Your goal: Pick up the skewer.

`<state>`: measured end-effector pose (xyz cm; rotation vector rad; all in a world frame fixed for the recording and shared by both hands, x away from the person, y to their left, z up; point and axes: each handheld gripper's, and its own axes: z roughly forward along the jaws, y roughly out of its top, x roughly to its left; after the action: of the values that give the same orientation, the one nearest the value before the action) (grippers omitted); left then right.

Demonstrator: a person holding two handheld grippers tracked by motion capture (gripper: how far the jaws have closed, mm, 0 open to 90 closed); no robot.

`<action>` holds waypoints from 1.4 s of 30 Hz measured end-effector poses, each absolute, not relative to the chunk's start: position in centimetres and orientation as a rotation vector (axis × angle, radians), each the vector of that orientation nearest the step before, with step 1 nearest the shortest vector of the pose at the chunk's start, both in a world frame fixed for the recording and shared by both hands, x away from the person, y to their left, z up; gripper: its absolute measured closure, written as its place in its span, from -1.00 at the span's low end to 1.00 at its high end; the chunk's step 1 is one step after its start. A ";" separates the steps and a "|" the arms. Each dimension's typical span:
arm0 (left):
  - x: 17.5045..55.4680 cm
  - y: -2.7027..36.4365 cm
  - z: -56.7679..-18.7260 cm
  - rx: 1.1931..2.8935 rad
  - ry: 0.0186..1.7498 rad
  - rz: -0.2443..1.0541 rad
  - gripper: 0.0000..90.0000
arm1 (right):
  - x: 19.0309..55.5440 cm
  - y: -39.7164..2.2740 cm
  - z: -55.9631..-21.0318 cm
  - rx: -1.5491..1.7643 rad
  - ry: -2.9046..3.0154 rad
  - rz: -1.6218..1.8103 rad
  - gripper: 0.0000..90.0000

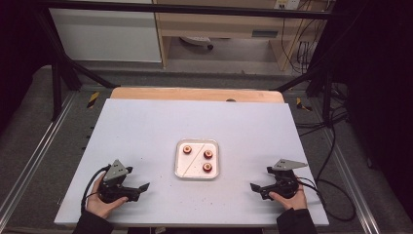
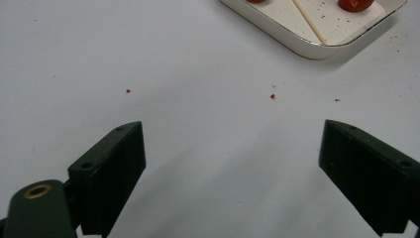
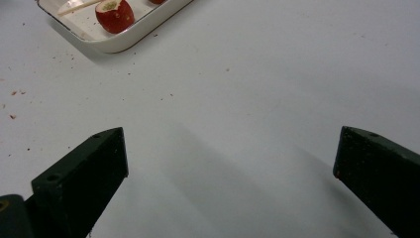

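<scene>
A shallow white square tray (image 1: 215, 171) sits near the middle of the white worktop (image 1: 146, 126). In it lie three small red fruit pieces with pale cut tops (image 1: 187, 149) and a thin wooden stick (image 1: 191, 159) laid diagonally; one piece lies on the far left side of the stick, two on its right. The left claw (image 1: 141, 190) rests on the worktop near the front left edge, jaws spread wide and holding nothing. The right claw (image 1: 255, 189) rests near the front right edge, likewise wide open and empty. The tray lies between the two claws and a little farther back, well apart from both. Red crumbs (image 2: 272, 96) dot the worktop beside the tray.
</scene>
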<state>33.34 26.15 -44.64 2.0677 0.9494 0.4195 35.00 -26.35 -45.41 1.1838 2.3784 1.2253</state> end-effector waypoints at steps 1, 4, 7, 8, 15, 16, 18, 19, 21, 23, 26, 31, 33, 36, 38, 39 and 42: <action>33.3 26.1 -44.6 2.069 0.950 0.420 -0.76 | 35.0 -26.4 -45.4 1.183 2.380 1.225 -0.98; 33.4 26.1 -44.6 2.070 0.950 0.417 -0.76 | 35.0 -26.3 -45.4 1.186 2.383 1.232 -0.98; 33.5 25.9 -44.5 2.075 0.942 0.420 -0.75 | 35.0 -26.3 -45.4 1.191 2.382 1.235 -0.98; 33.5 25.9 -44.5 2.075 0.942 0.420 -0.75 | 35.0 -26.3 -45.4 1.189 2.383 1.234 -0.98; 33.6 25.4 -44.3 2.078 0.936 0.416 -0.75 | 35.0 -26.2 -45.5 1.184 2.383 1.236 -0.98; 33.6 25.3 -44.3 2.081 0.933 0.415 -0.75 | 35.0 -26.2 -45.5 1.186 2.380 1.238 -0.98; 33.6 25.2 -44.3 2.082 0.932 0.412 -0.75 | 35.0 -26.2 -45.5 1.184 2.384 1.238 -0.98; 33.7 24.9 -44.3 2.084 0.933 0.411 -0.75 | 35.0 -26.2 -45.5 1.185 2.387 1.238 -0.98; 33.7 24.8 -44.3 2.086 0.937 0.405 -0.75 | 35.0 -26.2 -45.5 1.187 2.387 1.236 -0.99; 33.8 24.6 -44.2 2.090 0.937 0.407 -0.75 | 35.0 -26.2 -45.5 1.183 2.386 1.239 -0.98; 33.8 24.3 -44.2 2.091 0.936 0.404 -0.76 | 35.0 -26.2 -45.5 1.190 2.386 1.235 -0.99; 33.7 23.7 -44.0 2.099 0.937 0.397 -0.76 | 35.0 -26.2 -45.5 1.187 2.388 1.230 -0.99; 33.7 23.4 -43.8 2.102 0.935 0.395 -0.76 | 35.1 -26.2 -45.5 1.183 2.390 1.229 -0.99; 33.7 22.9 -43.7 2.109 0.930 0.395 -0.76 | 35.1 -26.2 -45.6 1.181 2.391 1.229 -0.99; 33.7 22.4 -43.5 2.114 0.924 0.396 -0.76 | 35.1 -26.2 -45.5 1.183 2.390 1.230 -0.99; 33.8 22.3 -43.4 2.116 0.921 0.396 -0.76 | 35.1 -26.2 -45.5 1.181 2.389 1.230 -0.99; 33.8 22.0 -43.1 2.121 0.917 0.398 -0.76 | 35.1 -26.2 -45.5 1.182 2.388 1.228 -0.99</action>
<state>33.80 22.00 -43.14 2.1209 0.9169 0.3985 35.07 -26.19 -45.54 1.1822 2.3880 1.2280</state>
